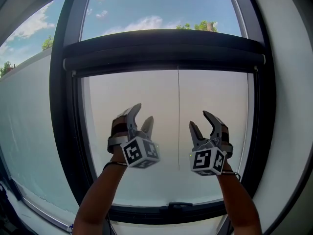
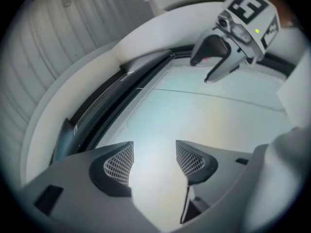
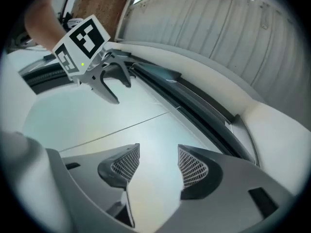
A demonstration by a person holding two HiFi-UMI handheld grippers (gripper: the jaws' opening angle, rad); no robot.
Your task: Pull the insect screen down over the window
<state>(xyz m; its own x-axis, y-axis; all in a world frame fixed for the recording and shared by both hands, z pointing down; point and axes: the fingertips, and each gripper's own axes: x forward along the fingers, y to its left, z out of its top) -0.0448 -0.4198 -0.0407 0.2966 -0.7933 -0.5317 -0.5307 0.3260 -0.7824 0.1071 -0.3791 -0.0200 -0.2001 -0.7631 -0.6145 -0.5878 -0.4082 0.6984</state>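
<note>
**Fingers apart and empty on both grippers; screen bar high on the window**

Fingers [image 2: 119,163] of the left gripper [image 1: 143,112] stand well apart, with only pale glass showing between the mesh pads. Fingers [image 3: 193,168] of the right gripper [image 1: 199,119] stand apart likewise, nothing between them. Neither gripper touches anything.

Location of the work: the insect screen [image 1: 166,53] shows as a dark horizontal bar across the upper part of the window frame [image 1: 63,106], clear sky above it and a hazy pale field below. Whether any mesh already hangs below the bar cannot be told. A thin cord [image 1: 178,102] drops from the bar's middle and passes between the two grippers, touching neither.

Handling, as judged: the bar is probably rigid and light, the mesh thin and easily torn, and a spring roller would resist the pull. The cord is slender and may slip between the pads. Holding the bar on both sides of centre would keep it level; a one-sided pull risks jamming it in the side tracks.

Pose: both forearms are raised in front of the pane, side by side below the bar. The jaws point up and away toward the bar, and the marker cubes face the person.
</note>
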